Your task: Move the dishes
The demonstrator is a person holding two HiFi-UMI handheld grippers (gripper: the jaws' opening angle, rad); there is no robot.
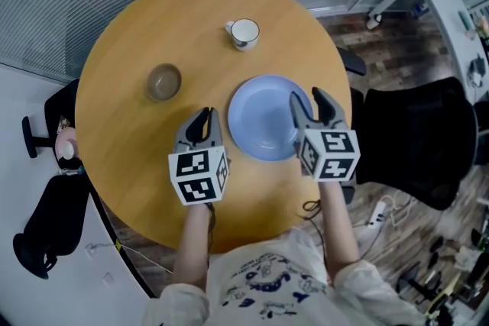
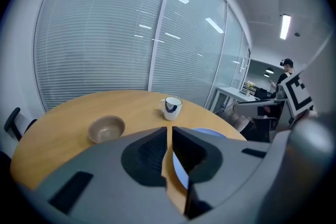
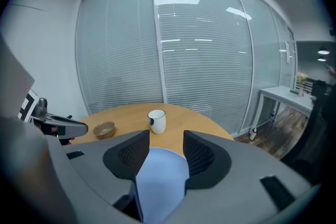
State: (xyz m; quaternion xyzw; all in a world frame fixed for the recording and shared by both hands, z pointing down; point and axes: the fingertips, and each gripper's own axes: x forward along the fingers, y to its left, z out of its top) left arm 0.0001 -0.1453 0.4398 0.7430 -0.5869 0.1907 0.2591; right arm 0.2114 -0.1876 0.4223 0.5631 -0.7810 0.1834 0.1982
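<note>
A light blue plate (image 1: 263, 122) lies flat on the round wooden table (image 1: 122, 156), right of centre. A white mug (image 1: 244, 33) stands at the far side and a brown bowl (image 1: 163, 82) sits to the left. My left gripper (image 1: 204, 117) hovers above the table just left of the plate, jaws shut with nothing in them. My right gripper (image 1: 308, 99) hangs over the plate's right rim, open and empty. In the right gripper view the plate (image 3: 160, 178) shows below between the jaws, with the mug (image 3: 156, 120) beyond. The left gripper view shows the bowl (image 2: 106, 128) and mug (image 2: 171, 107).
A black office chair (image 1: 416, 149) stands close to the table's right side, another dark chair (image 1: 42, 229) at the left. A power strip (image 1: 376, 214) and cables lie on the floor. Glass walls with blinds ring the far side. A person (image 2: 286, 68) stands far off.
</note>
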